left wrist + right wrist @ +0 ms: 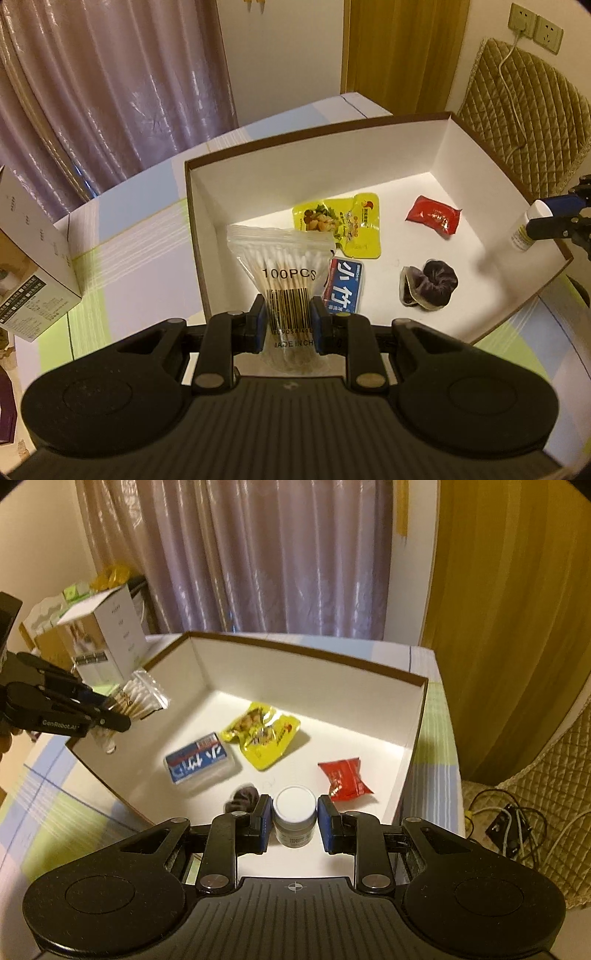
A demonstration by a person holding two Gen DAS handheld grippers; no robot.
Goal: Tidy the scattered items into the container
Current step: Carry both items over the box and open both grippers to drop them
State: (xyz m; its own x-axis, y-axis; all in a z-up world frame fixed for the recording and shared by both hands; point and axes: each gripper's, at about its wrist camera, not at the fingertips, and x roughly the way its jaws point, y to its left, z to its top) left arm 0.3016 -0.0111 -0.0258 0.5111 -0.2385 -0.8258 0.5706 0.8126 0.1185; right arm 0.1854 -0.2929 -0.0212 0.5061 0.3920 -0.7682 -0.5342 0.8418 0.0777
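White box (458, 147) already held four items; left gripper (287, 323) jaws clamped the swab bag (284, 266), right gripper (294, 821) jaws the jar (294, 818), both unreleased.

Two snack packets (338, 225) (434, 215), one box (314, 173), one jar (294, 821)

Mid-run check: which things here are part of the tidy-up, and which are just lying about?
Job:
- cotton swab bag, in left tool
- white-capped bottle, in right tool
- open box
- inside it: yellow packet, red packet, blue pack, dark scrunchie

Lying about:
- product carton
- cables
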